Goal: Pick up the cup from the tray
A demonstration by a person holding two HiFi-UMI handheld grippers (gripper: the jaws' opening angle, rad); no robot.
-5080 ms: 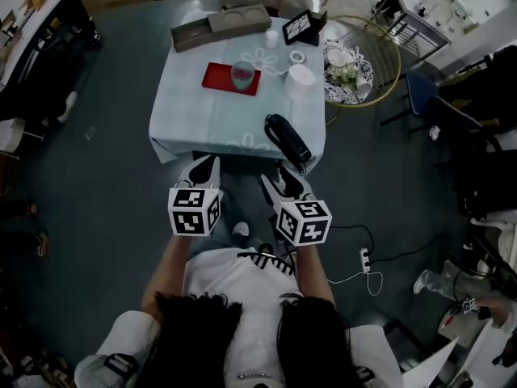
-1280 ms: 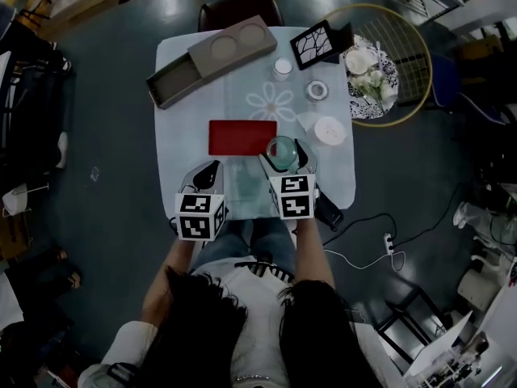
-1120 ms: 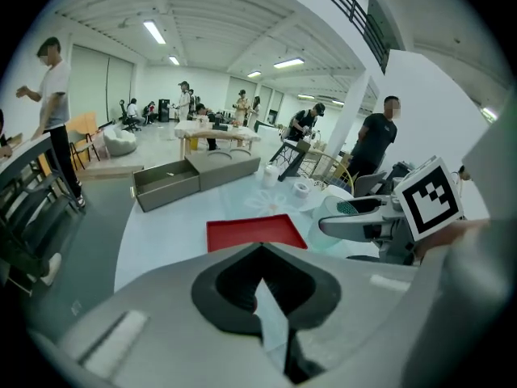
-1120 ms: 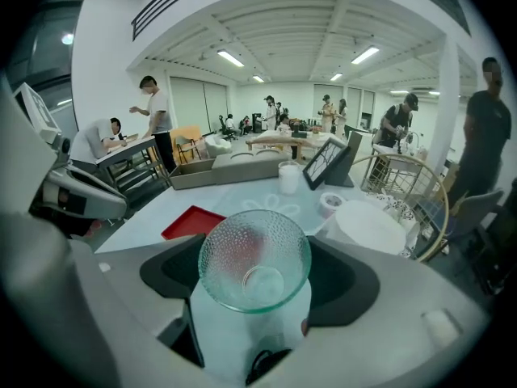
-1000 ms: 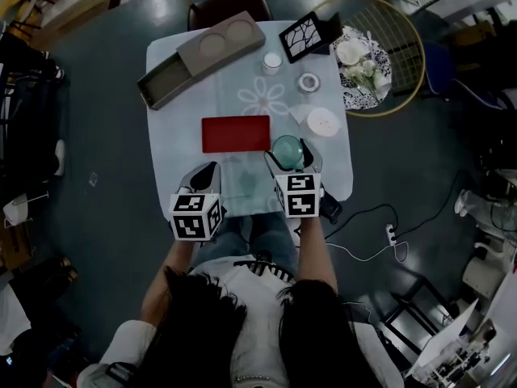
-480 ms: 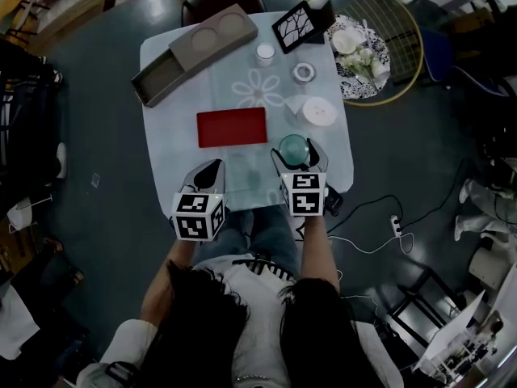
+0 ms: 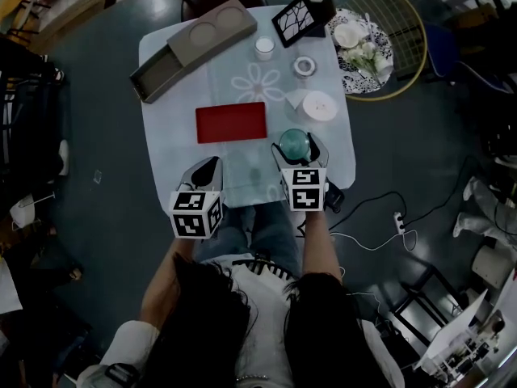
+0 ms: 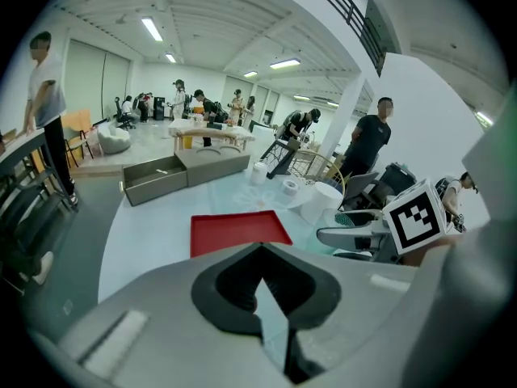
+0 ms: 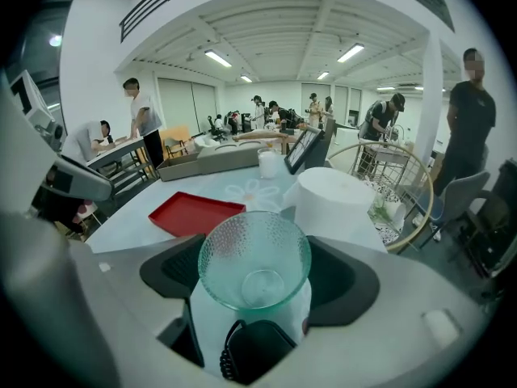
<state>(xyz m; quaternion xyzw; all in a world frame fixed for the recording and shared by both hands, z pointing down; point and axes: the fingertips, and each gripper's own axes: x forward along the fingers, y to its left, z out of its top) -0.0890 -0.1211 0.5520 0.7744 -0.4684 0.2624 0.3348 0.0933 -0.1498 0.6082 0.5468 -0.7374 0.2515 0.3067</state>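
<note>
Cup (image 9: 254,259) is sitting upright in my right gripper (image 9: 258,285), whose jaws are clamping its sides, mouth pointing up, long axis vertical. Red tray (image 9: 194,213) is lying ahead-left on the tabletop (image 7: 170,111). My left gripper (image 8: 260,285) is hanging nearly closed, empty.

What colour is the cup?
The cup is see-through pale green, with tiny bumps; clearest in the right gripper view.

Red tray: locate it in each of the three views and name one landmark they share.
Head view: red tray at mid-table, up and left of the cup.
Left gripper view: centre of the picture, just beyond the jaws.
Right gripper view: left of centre, beyond the cup.
Shared landmark: white cylinder, right of the tray in every view.
</note>
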